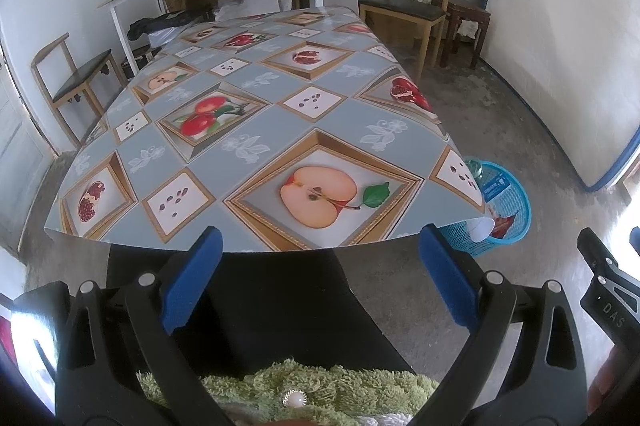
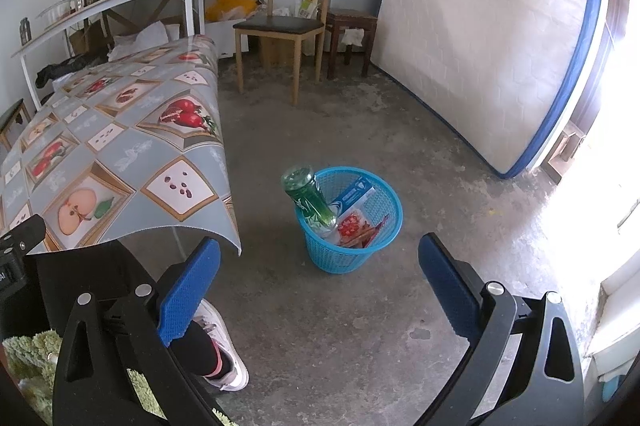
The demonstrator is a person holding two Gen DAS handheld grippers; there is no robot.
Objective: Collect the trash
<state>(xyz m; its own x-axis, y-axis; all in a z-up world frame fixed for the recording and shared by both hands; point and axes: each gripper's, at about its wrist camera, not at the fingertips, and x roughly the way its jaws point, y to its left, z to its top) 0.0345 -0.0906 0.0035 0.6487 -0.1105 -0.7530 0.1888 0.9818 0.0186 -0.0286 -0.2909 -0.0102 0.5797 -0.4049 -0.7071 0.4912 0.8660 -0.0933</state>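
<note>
Holding both claws, left (image 1: 316, 274) and right (image 2: 320, 286), released and empty; basket (image 2: 352, 254) at twelve o'clock looks full, tablecloth (image 1: 256, 130) bare, so recheck before finishing.

Daylight floods from your right; the doorway (image 2: 592, 130) blows out white. Sharp focus centrally, heavy fisheye bending, black vignette corners.

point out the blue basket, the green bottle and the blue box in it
blue basket (image 2: 340, 258): right wrist view, on its front mesh wall.
green bottle (image 2: 310, 200): right wrist view, on its labelled body, leaning out over the rim.
blue box (image 2: 354, 196): right wrist view, on its printed face.
</note>
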